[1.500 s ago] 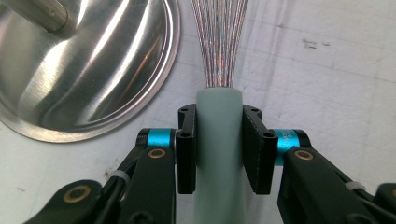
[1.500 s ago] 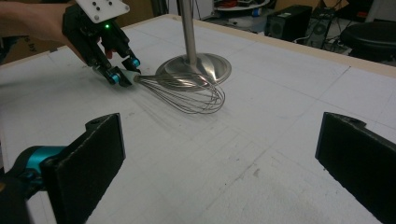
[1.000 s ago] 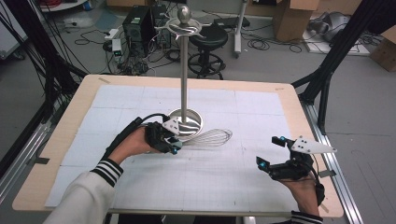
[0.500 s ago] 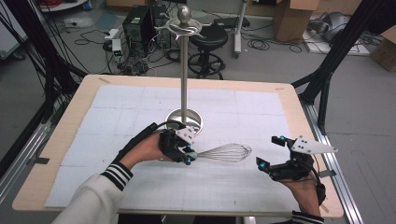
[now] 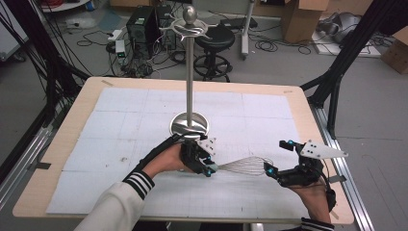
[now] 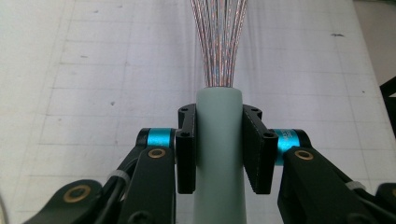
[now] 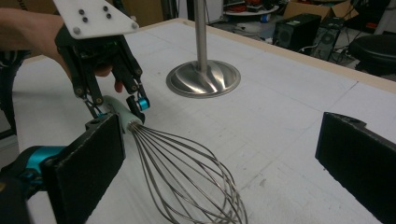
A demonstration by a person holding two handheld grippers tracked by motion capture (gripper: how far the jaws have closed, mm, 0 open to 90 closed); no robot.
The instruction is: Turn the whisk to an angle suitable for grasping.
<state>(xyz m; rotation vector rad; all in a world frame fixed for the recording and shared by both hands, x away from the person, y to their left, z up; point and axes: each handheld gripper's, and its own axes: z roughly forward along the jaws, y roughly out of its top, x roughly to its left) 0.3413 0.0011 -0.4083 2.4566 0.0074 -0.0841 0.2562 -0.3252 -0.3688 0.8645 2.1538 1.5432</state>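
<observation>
A wire whisk [image 5: 244, 166] with a pale green handle is held level just above the white mat. My left gripper [image 5: 206, 162] is shut on that handle, the wire head pointing right. In the left gripper view the handle [image 6: 218, 196] sits clamped between both black pads [image 6: 187, 144], the wires fanning away. My right gripper [image 5: 279, 157] stands open at the right, its jaws spread on either side of the tip of the whisk head. The right gripper view shows the wires [image 7: 187, 172] lying between its two wide-apart pads [image 7: 93, 161], untouched, with the left gripper [image 7: 119, 108] beyond.
A tall steel utensil stand [image 5: 191, 72] with hooks on top rises from a round base [image 5: 189, 126] just behind the left hand. The white gridded mat [image 5: 120, 115] covers the wooden table [image 5: 57, 144]. Cables, a stool and boxes lie on the floor beyond.
The left gripper has carried the whisk rightward and nearer the front edge, bringing its wire head up to the right gripper's open jaws. The right gripper has hardly moved.
</observation>
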